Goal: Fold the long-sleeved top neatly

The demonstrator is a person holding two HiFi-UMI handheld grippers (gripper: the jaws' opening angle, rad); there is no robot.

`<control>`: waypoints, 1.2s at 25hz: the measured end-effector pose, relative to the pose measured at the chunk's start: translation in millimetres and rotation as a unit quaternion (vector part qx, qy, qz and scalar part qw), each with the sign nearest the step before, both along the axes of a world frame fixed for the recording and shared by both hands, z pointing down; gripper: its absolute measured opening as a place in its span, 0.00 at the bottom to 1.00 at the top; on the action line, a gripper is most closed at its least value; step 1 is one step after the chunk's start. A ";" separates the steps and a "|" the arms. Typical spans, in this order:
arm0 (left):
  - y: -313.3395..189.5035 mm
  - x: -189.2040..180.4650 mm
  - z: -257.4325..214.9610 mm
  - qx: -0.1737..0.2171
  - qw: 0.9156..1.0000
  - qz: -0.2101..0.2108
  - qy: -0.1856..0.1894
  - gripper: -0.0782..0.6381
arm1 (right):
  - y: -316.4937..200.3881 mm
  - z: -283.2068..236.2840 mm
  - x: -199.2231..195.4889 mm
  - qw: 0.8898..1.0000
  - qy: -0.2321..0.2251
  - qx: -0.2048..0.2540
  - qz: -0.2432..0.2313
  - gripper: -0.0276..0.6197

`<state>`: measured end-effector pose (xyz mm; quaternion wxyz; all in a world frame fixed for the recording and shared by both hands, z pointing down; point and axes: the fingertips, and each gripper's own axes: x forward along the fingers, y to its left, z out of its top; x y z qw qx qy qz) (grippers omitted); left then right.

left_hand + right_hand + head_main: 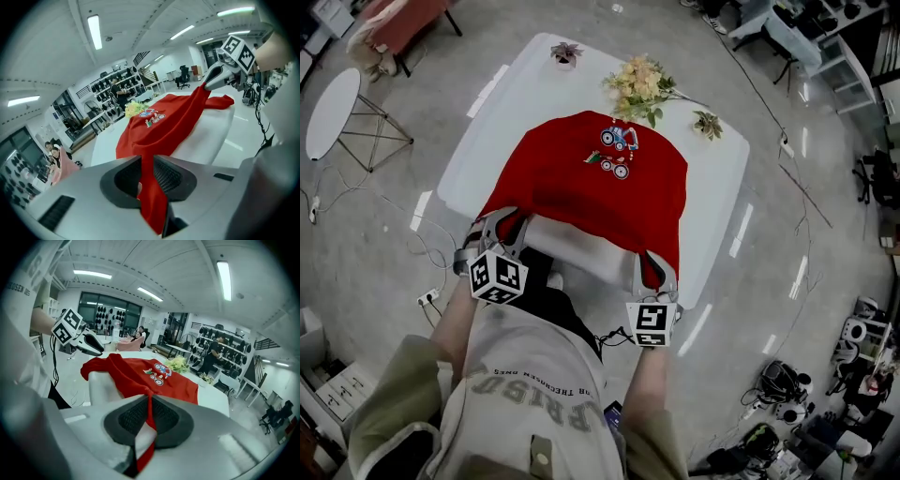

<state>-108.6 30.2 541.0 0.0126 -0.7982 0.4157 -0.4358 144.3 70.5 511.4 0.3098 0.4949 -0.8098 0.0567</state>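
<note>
The red top's [572,192] chest print [617,152] — too small to make out.

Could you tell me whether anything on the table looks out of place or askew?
Nothing is spilled or damaged. One oddity: the bouquet lies right at the red top's far edge, where it might hinder a fold. The left gripper and right gripper hold the near edge up.

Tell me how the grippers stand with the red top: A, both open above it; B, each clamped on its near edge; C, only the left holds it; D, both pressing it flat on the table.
B: the left gripper and the right gripper each pinch the red top between closed jaws, its near edge raised off the white table.
</note>
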 end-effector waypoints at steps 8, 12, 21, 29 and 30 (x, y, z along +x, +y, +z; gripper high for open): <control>40.7 -15.1 18.6 -0.056 0.997 -0.052 0.024 0.26 | 45.7 51.8 -6.2 0.997 0.008 -0.080 -0.013 0.13; 38.1 -12.5 9.2 -0.099 0.990 -0.074 0.075 0.43 | 49.9 33.3 -1.8 0.993 -0.059 -0.101 0.001 0.43; -24.6 12.1 25.6 -0.070 0.997 -0.016 -0.030 0.48 | 17.8 45.0 -0.4 0.984 -0.084 -0.149 0.054 0.43; -25.6 8.1 48.1 -0.115 0.989 0.038 -0.080 0.24 | 21.0 97.4 2.8 0.971 0.027 -0.221 0.086 0.21; -23.8 7.9 43.0 -0.103 0.991 0.042 -0.076 0.19 | 20.5 94.8 4.9 0.972 0.034 -0.213 0.087 0.11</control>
